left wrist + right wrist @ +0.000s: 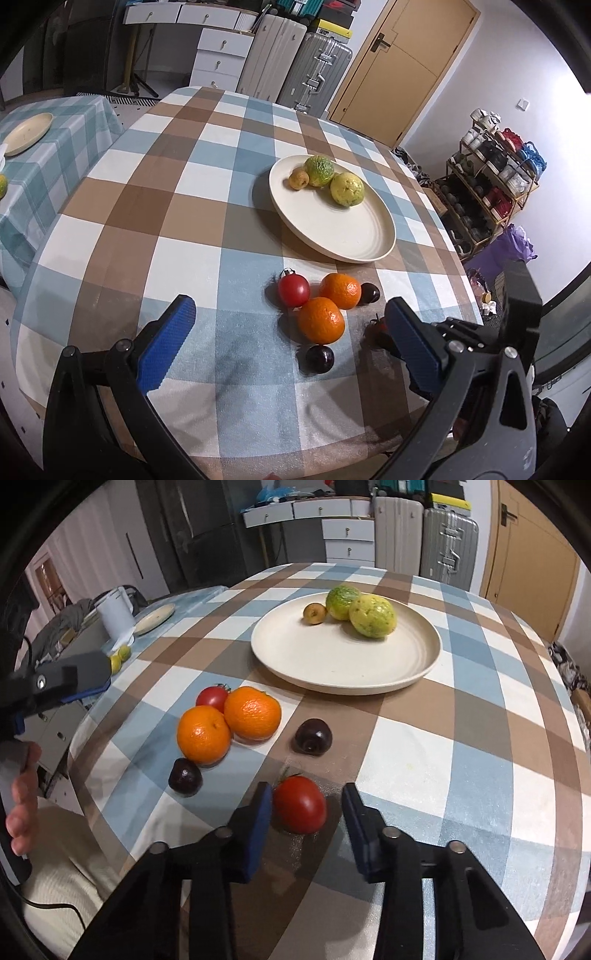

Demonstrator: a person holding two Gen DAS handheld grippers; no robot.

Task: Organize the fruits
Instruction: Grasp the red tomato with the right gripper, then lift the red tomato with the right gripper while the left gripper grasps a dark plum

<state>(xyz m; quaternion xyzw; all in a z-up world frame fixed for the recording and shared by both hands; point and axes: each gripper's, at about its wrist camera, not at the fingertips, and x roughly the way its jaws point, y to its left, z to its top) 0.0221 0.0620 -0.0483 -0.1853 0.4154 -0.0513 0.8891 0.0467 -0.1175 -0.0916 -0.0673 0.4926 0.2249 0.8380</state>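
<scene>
Blue-padded, our right gripper (306, 812) straddles a red tomato (300, 804) on the checked tablecloth (461, 738) without gripping it, while our left gripper (288, 325) hangs wide open, empty, near the oranges (321, 319).

A round table (155, 206) in checked cloth fills the room; at 12 o'clock stand white drawers (218, 55) and 2 suitcases (314, 70), a tan door (402, 66) at 1, shelving (491, 177) at 3.

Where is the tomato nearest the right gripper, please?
In the right wrist view, the tomato lies on the tablecloth between the open right gripper's fingers, near a dark plum.
</scene>
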